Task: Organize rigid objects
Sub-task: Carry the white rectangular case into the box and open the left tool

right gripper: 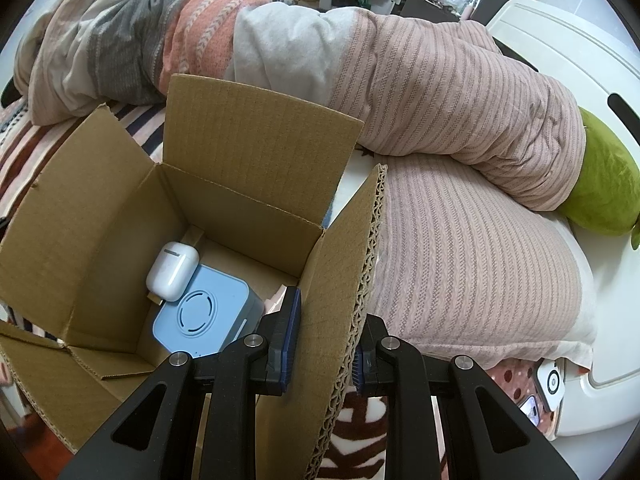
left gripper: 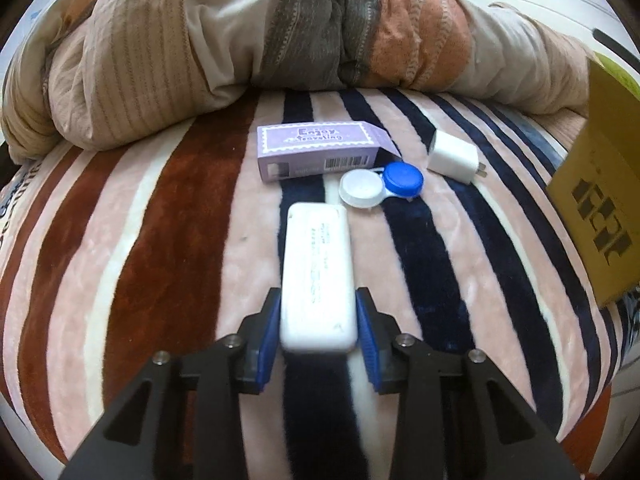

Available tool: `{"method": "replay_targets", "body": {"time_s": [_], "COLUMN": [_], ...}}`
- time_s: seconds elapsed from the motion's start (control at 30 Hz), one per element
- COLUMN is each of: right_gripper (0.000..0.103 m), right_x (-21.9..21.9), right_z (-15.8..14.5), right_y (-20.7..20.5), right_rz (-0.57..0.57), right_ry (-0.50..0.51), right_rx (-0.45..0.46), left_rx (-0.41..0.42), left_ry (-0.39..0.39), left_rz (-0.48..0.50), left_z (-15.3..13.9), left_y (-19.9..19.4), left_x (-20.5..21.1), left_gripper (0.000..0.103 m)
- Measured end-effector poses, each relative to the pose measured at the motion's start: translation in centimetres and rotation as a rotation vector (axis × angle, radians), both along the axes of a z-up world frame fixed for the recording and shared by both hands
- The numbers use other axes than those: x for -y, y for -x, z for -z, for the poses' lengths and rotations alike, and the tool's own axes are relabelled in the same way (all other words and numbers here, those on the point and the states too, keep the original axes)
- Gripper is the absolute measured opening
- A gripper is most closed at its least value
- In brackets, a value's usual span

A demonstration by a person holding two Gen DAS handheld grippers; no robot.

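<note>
On the striped blanket [left gripper: 160, 240] lies a long white case [left gripper: 316, 264], and my left gripper [left gripper: 319, 298] is shut on its near end, blue pads against both sides. Beyond it lie a purple carton [left gripper: 320, 148], a white-and-blue contact lens case [left gripper: 382, 186] and a white charger plug [left gripper: 454, 158]. My right gripper [right gripper: 330, 312] is shut on the right flap [right gripper: 344, 260] of an open cardboard box [right gripper: 100, 220]. Inside the box are a white earbuds case [right gripper: 172, 270] and a light blue cube [right gripper: 204, 318].
A rumpled duvet [left gripper: 200, 48] is piled along the far side of the bed. The cardboard box [left gripper: 596, 208] stands at the right edge of the left wrist view. A green plush [right gripper: 604, 184] and white furniture [right gripper: 560, 40] lie to the right.
</note>
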State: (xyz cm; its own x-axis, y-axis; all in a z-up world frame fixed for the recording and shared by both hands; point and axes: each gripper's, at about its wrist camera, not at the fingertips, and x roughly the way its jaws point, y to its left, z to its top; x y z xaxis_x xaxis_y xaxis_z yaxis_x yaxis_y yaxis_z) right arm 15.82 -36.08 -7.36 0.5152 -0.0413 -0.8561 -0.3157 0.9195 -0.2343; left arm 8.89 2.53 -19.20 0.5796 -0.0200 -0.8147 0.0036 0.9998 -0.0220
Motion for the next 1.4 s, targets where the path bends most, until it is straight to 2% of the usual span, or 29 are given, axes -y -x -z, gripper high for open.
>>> {"method": "replay_targets", "body": {"time_s": [0.27,0.43,0.67,0.8,1.0,1.17,1.3,1.4], "right_gripper": [0.016,0.016,0.016,0.016,0.016,0.016,0.016,0.016], "right_x": [0.0,0.0,0.0,-0.1,0.0,0.1,0.1,0.1], "right_z": [0.0,0.0,0.0,0.0,0.0,0.0,0.1,0.2], "right_y": [0.1,0.2,0.3,0.3,0.3,0.3,0.4,0.4], "right_rz": [0.003,0.003,0.000,-0.004,-0.010,-0.012,-0.017,-0.018], "right_ry": [-0.004,-0.007,-0.012,-0.008,-0.008,-0.012,-0.011,-0.013], "right_rx": [0.002,0.004,0.006,0.008,0.009,0.007,0.012,0.012], "left_rx": [0.011,0.076,0.206,0.275,0.336,0.325,0.226,0.163], "left_ry": [-0.028,-0.042,-0.040,-0.031,-0.014,0.004,0.082,0.104], "left_rz": [-0.069,-0.058,0.030,0.126,0.274,0.392,0.459,0.480], "left_z": [-0.6,-4.1,-11.0,-14.7,-18.6,-19.5,-18.1,-16.8], "left_y": [-0.4,1.0,2.3,2.4,1.5,0.1,-2.5,-3.8], "left_x": [0.5,0.7,3.4,7.0,13.8,19.9,23.5,25.3], "left_gripper": [0.032,0.032,0.032,0.032,0.032,0.032,0.032,0.032]}}
